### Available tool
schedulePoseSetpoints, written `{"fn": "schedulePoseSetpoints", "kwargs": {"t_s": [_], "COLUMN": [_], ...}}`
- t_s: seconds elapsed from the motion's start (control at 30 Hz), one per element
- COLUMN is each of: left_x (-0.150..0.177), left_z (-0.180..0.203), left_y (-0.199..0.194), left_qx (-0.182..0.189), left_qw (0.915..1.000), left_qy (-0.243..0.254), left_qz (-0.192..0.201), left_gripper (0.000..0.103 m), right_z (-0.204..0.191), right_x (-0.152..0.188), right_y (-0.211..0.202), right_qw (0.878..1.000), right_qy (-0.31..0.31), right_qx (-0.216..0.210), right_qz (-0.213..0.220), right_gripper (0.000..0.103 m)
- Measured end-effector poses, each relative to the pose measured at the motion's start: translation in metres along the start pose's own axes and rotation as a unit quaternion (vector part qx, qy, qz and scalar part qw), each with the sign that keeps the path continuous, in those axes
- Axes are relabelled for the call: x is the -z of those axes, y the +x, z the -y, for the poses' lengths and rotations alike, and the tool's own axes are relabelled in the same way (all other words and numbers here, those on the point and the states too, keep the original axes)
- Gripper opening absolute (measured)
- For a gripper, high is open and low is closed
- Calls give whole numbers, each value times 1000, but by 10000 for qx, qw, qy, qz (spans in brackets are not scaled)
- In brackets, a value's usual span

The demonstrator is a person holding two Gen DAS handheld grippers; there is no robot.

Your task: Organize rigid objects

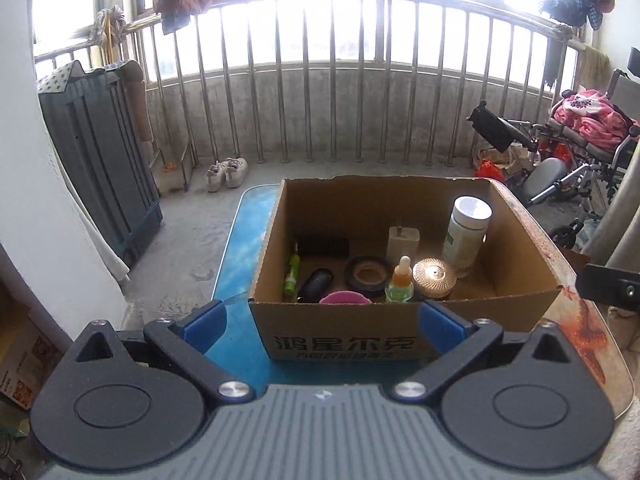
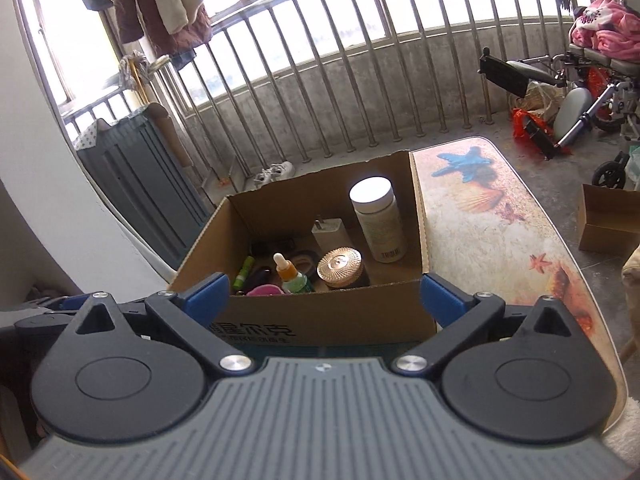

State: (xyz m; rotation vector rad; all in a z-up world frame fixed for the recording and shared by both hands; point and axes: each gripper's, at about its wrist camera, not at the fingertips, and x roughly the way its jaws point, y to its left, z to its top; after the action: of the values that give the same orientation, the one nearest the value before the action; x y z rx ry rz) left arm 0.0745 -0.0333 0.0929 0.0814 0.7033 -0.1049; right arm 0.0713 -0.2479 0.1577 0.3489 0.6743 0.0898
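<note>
Both tongs, left (image 1: 322, 316) and right (image 2: 324, 294), gape wide and empty just short of the cardboard box (image 1: 404, 328) on the surface (image 2: 500, 232); inside it stand a white bottle (image 2: 378, 220), dropper bottle (image 1: 399, 280) and gold jar (image 2: 340, 266).

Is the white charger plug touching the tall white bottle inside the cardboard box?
Apart. In the left wrist view, bare box floor shows between the charger plug and the tall white bottle. The right wrist view shows the same gap.
</note>
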Motion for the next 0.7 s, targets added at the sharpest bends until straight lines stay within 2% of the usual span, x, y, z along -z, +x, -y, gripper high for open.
{"fn": "schedulePoseSetpoints", "kwargs": {"t_s": [0.17,0.27,0.7], "left_x": [3,2,-8], "left_z": [-5,-3,-15], "left_y": [11,17,49], "left_qx": [-36,72,171], "left_qw": [10000,9999,9992], "left_qy": [-49,-7,-145], "left_qz": [9,-103,-333], "left_gripper": [103,103,102], "right_z": [-20,-34,-57], "right_x": [1,0,-15], "right_y": [20,36,92], "right_qw": [9983,9957,9902], "right_qy": [-288,-484,-847], "right_qx": [500,758,1008], "right_qz": [-86,-211,-459], "right_gripper": [102,102,102]}}
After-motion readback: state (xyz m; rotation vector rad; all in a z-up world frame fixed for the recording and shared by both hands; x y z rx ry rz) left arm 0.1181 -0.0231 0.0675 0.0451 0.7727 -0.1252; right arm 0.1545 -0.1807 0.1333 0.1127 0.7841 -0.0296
